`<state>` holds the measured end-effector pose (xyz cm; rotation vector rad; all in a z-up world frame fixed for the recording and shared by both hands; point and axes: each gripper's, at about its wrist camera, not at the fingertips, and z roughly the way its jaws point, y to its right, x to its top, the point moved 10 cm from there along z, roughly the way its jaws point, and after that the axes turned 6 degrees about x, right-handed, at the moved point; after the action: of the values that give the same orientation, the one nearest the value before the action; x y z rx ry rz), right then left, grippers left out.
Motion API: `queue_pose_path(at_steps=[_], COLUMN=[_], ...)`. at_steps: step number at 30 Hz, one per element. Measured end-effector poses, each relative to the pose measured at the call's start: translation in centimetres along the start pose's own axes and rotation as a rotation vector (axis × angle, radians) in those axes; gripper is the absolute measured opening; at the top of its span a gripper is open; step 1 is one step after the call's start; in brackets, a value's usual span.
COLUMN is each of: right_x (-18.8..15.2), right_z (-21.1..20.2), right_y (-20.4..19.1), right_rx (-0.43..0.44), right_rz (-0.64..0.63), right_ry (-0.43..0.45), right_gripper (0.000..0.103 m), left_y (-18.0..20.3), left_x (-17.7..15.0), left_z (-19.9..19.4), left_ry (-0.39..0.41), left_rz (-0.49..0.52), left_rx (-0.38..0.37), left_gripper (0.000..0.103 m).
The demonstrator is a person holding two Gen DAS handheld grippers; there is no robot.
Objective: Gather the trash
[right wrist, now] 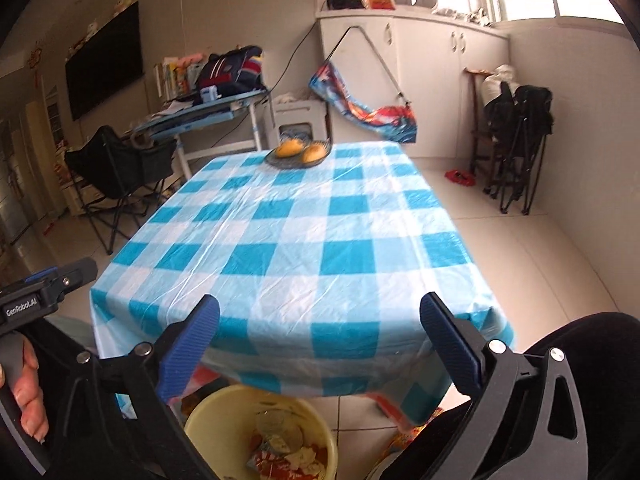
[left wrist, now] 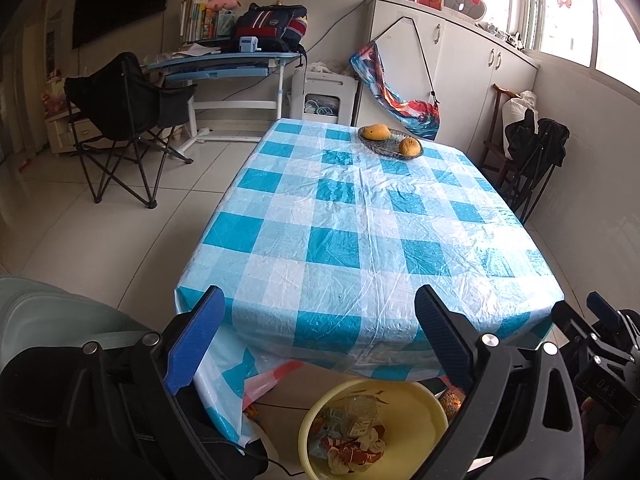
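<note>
A yellow bin (left wrist: 424, 404) stands on the floor below the table's near edge, with crumpled wrappers (left wrist: 352, 436) inside. It also shows in the right wrist view (right wrist: 216, 420) with the wrappers (right wrist: 288, 448). My left gripper (left wrist: 320, 332) is open and empty, held above the bin at the table's front edge. My right gripper (right wrist: 320, 336) is open and empty, at the same edge. The table (left wrist: 360, 220) has a blue-and-white checked cloth with no trash in sight on it.
A glass dish with two mangoes (left wrist: 390, 142) sits at the table's far end. A black folding chair (left wrist: 120, 120) and a desk (left wrist: 224, 64) stand at the left. Folded chairs (right wrist: 516, 140) lean on the right wall. A cardboard box (left wrist: 304, 388) lies beside the bin.
</note>
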<state>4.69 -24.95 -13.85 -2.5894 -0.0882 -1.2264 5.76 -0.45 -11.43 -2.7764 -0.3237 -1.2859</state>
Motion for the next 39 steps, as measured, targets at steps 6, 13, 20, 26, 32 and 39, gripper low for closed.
queue_pose_path(at_steps=[6, 13, 20, 26, 32, 39], right_x=[0.2, -0.1, -0.1, -0.4, -0.5, -0.6], right_z=[0.3, 0.4, 0.4, 0.5, 0.6, 0.6], right_y=[-0.2, -0.5, -0.6, -0.6, -0.6, -0.6], right_rx=[-0.019, -0.019, -0.018, -0.022, -0.025, -0.026], right_rz=[-0.049, -0.064, -0.064, -0.068, -0.071, -0.071], right_ry=[0.009, -0.002, -0.008, -0.015, -0.021, -0.024], right_gripper=[0.096, 0.096, 0.096, 0.096, 0.096, 0.096], left_y=[0.5, 1.2, 1.1, 1.0, 1.0, 0.9], left_x=[0.2, 0.5, 0.5, 0.5, 0.5, 0.6], left_z=[-0.4, -0.8, -0.6, -0.6, -0.6, -0.6], left_ry=[0.026, 0.055, 0.046, 0.046, 0.048, 0.050], left_rz=[0.030, 0.074, 0.069, 0.072, 0.078, 0.085], left_rx=[0.007, 0.023, 0.031, 0.033, 0.038, 0.045], left_gripper=[0.094, 0.095, 0.095, 0.095, 0.095, 0.095])
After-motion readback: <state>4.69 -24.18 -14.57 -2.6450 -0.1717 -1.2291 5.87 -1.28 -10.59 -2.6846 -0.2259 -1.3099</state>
